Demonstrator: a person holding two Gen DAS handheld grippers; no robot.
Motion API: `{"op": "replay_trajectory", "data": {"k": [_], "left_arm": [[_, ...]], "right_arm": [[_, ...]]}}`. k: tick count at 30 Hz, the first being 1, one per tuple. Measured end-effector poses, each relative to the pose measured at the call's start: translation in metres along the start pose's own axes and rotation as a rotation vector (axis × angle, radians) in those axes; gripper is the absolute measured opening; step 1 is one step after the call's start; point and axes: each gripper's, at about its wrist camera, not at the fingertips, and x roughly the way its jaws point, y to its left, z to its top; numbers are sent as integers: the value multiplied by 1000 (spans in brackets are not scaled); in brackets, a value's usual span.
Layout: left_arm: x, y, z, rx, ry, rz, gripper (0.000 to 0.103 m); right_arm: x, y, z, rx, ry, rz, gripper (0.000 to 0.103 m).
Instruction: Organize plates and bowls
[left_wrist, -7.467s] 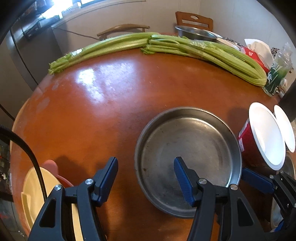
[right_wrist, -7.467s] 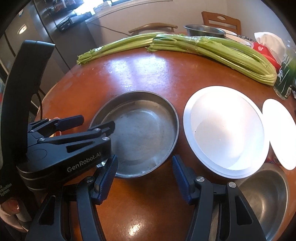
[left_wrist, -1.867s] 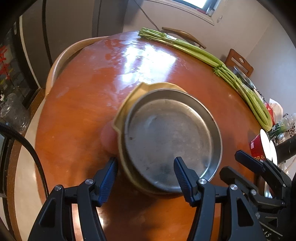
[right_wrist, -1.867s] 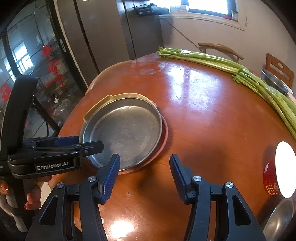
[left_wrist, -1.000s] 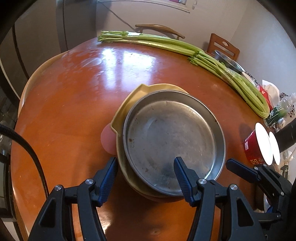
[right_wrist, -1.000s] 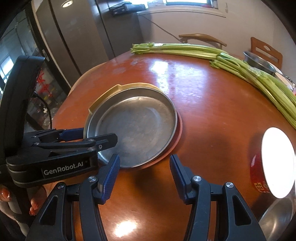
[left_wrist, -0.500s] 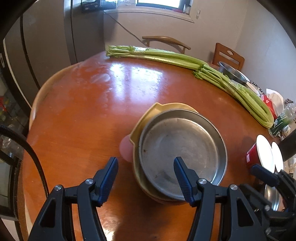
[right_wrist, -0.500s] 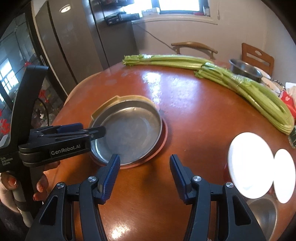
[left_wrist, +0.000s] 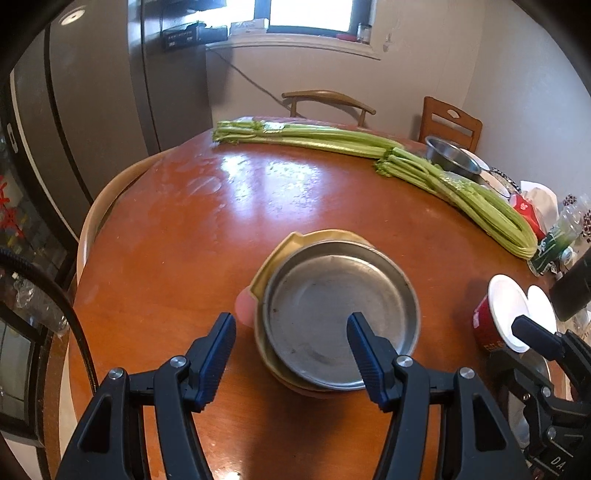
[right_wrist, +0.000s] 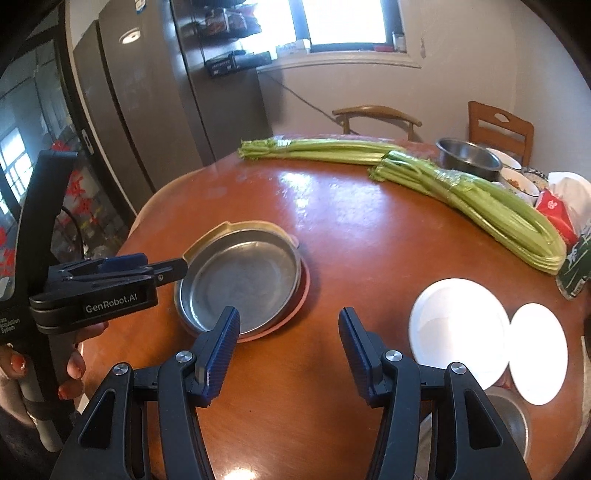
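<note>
Your left gripper (left_wrist: 291, 354) and right gripper (right_wrist: 290, 341): both part open, nothing held, above table (left_wrist: 177, 236)

Metal pan (left_wrist: 340, 317) sits nested on yellow dish (left_wrist: 295, 240), pink plate (right_wrist: 301, 291) under both; that stack looks done

Red bowl (left_wrist: 484, 325) with white inside, small white plate (right_wrist: 537, 350), steel bowl (right_wrist: 513, 421) wait by table edge on your right

Step in hand, by my reading: between placements. Next: pick bowl by rim, keep clear of celery (right_wrist: 480, 199)

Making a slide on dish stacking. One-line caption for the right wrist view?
Both grippers open and empty above a metal pan nested on yellow and pink plates.
</note>
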Motion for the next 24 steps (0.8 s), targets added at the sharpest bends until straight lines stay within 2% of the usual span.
{"op": "replay_trajectory", "data": {"k": [4, 6, 16, 24], "left_arm": [[-12, -14, -1, 16, -19, -10, 63], [-17, -22, -2, 23, -27, -17, 63], [-41, -64, -6, 83, -66, -49, 65], [-51, -109, -19, 154, -65, -120, 66]], "right_arm": [[-15, -9, -1, 9, -25, -6, 59], [-24, -16, -1, 12, -42, -16, 63], [-75, -56, -13, 52, -125, -86, 64], [-106, -95, -31, 118, -150, -163, 65]]}}
